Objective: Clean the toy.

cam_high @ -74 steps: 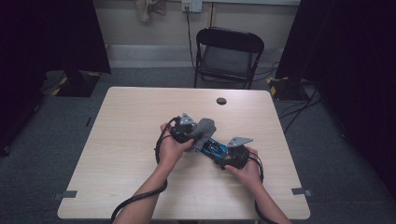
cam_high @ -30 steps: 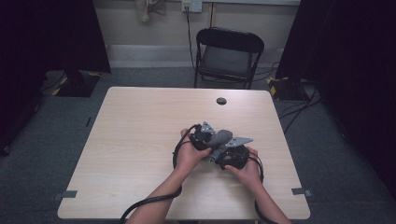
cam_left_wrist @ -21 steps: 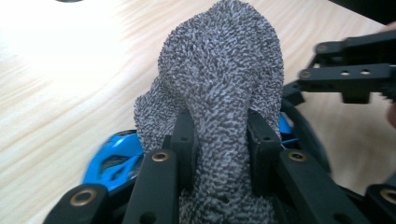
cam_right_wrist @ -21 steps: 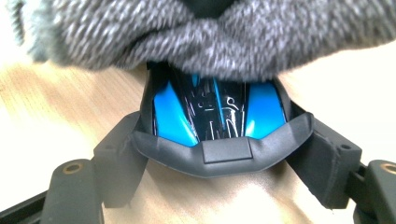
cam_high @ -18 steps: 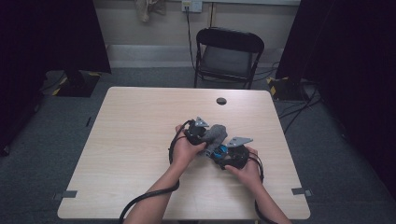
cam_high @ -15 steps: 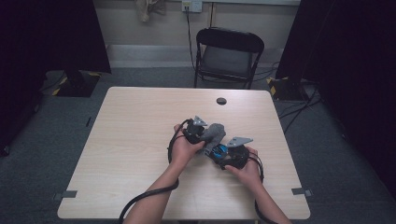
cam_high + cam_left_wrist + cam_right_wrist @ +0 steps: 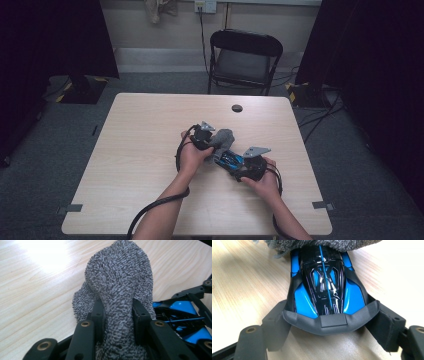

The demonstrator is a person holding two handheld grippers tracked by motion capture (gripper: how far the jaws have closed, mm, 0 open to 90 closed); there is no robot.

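pale wooden surface (image 7: 140, 150): left tool (image 7: 117, 312) clamped on grey cloth (image 7: 120, 277) draped over blue toy car (image 7: 325, 285), which right tool (image 7: 325, 322) grips.

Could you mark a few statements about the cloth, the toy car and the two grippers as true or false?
1. The left gripper is shut on the grey cloth. True.
2. The right gripper holds a red car. False: the toy car is blue and black.
3. The cloth lies over one end of the car. True.
4. The small black disc lies next to the car. False: it lies apart, near the table's far edge.
5. A chair stands behind the table. True.
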